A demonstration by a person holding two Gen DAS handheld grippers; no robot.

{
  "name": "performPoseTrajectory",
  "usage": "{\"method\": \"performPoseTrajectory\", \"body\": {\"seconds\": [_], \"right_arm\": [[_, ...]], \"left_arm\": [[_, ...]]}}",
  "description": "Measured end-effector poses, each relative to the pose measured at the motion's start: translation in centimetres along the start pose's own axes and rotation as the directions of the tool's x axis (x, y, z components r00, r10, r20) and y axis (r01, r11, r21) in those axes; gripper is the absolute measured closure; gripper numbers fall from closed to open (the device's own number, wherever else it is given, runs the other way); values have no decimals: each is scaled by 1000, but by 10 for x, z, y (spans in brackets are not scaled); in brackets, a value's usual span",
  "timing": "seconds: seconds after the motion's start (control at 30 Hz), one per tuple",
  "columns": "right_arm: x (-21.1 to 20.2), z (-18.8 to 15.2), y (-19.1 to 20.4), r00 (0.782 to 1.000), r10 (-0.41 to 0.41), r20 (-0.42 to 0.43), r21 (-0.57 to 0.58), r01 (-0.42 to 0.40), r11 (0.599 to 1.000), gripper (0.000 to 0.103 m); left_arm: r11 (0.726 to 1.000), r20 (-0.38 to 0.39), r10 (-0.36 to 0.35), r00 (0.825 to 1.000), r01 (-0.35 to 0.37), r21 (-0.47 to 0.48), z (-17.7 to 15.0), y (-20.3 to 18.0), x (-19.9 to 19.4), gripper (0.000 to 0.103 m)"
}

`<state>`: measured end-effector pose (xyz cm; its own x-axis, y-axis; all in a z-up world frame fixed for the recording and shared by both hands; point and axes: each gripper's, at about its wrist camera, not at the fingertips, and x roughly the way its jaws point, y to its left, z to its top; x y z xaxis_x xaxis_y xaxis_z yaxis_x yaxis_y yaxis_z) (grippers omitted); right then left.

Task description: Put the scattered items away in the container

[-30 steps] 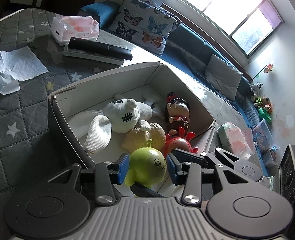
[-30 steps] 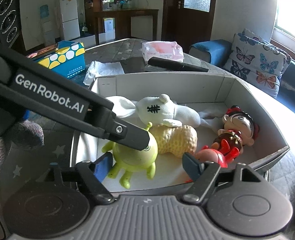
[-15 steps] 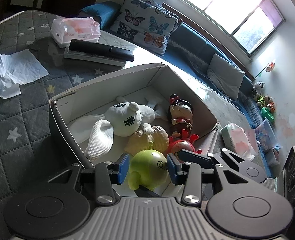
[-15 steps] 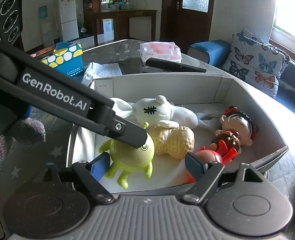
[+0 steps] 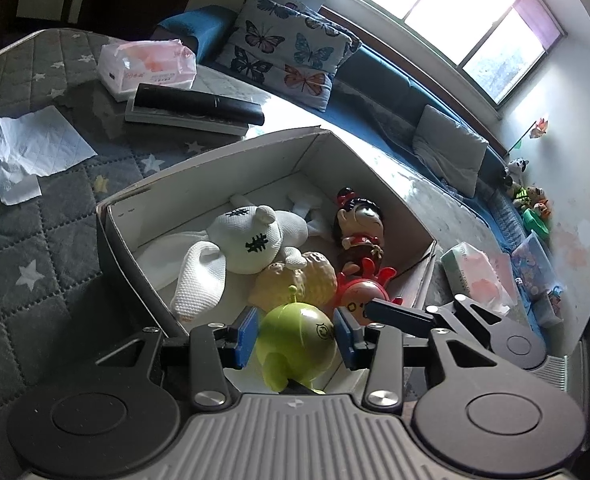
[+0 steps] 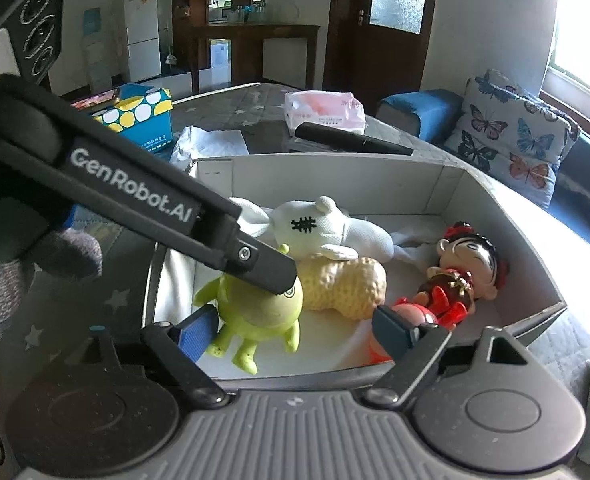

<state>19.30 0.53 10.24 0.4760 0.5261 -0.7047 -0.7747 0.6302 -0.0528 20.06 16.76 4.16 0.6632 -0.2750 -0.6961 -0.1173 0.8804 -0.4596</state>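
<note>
A white cardboard box [image 5: 119, 236] [image 6: 375, 172] sits on the star-quilted table. In it lie a white plush [image 5: 251, 240] [image 6: 327, 228], a tan peanut toy [image 5: 295, 280] [image 6: 343, 284], a doll in red [image 5: 359, 224] [image 6: 467, 264] and a red round toy [image 5: 361, 294] [image 6: 409, 312]. My left gripper [image 5: 295, 336] is shut on a green one-eyed monster toy [image 5: 295, 340] [image 6: 255, 312] at the box's near end. My right gripper [image 6: 295, 330] is open and empty, just outside the box's near wall.
On the table behind the box lie a black remote on a grey book [image 5: 191, 108] [image 6: 351, 142], a pink tissue pack [image 5: 147, 64] [image 6: 325, 108], a crumpled white paper [image 5: 27, 152] [image 6: 211, 140] and a blue spotted tissue box [image 6: 139, 116]. Another tissue pack [image 5: 471, 276] lies right of the box.
My left gripper has drawn back slightly and lowered the green monster toy toward the box floor. The right gripper has pulled back a little and stays open.
</note>
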Motion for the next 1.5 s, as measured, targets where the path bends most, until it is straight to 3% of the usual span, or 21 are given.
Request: {"method": "performPoseTrajectory", "body": {"seconds": [0.73, 1.1, 1.5], "right_arm": [[-20, -5, -5, 997, -42, 64, -3, 42, 999, 11], [-34, -16, -2, 989, -64, 132, 85, 53, 995, 0], [-55, -34, 5, 981, -117, 154, 168, 91, 982, 0]], "left_arm": [[1000, 20, 2, 1000, -2, 3, -2, 4, -9, 59], [993, 149, 32, 988, -49, 111, -23, -10, -39, 59], [977, 224, 101, 969, -139, 163, -55, -26, -60, 59]]}}
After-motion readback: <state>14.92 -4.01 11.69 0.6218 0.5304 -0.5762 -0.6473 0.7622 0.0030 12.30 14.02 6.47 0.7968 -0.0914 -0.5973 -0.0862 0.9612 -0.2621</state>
